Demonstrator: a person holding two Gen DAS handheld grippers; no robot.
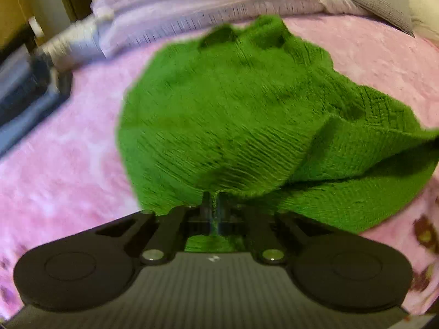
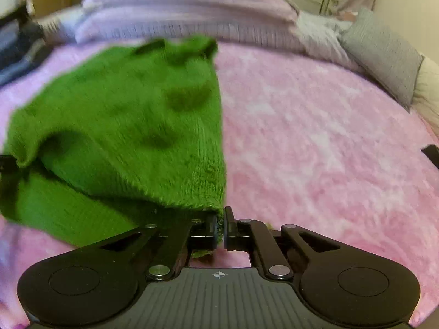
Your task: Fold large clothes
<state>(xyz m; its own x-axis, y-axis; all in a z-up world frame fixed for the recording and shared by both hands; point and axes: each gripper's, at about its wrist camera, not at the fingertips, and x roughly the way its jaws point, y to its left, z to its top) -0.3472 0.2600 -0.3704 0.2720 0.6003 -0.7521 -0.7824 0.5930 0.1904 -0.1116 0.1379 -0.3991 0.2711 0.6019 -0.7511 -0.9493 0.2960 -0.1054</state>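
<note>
Green sweater (image 1: 233, 115): a knitted green garment lying on the pink bed cover (image 1: 68, 164), its near hem lifted off the bed at two points, the rest spread away toward the pillows. The knit is rumpled, with several shallow dents across the top.

Left claw (image 1: 215, 205): pressed together on the near edge of the sweater; green threads run down between the two fingers and a bit of green shows under them. The fabric rises from this pinch and drapes off to the right in a thick fold.

Right claw (image 2: 221, 224): fingers pressed tight together, pinching the sweater's near right corner; the cloth hangs to the left of the pinch and a small tuft of green pokes out below the fingers.

Fold: in the right wrist view a doubled layer shows at the left, an upper flap lying above a lower layer of the same green.

Bed cover: fluffy, mottled pink and white, filling most of both views; bare pink to the right of the sweater in the right wrist view.

Pillows: a grey textured pillow (image 2: 384, 54) at the far right of the bed, beside it a pale striped one.

Far edge: a folded lilac blanket (image 2: 186, 8) lies along the back of the bed.

Left corner: dark blue cloth (image 1: 24, 90), blurred, at the bed's edge.

Sharpness: both views are smeared with motion.
</note>
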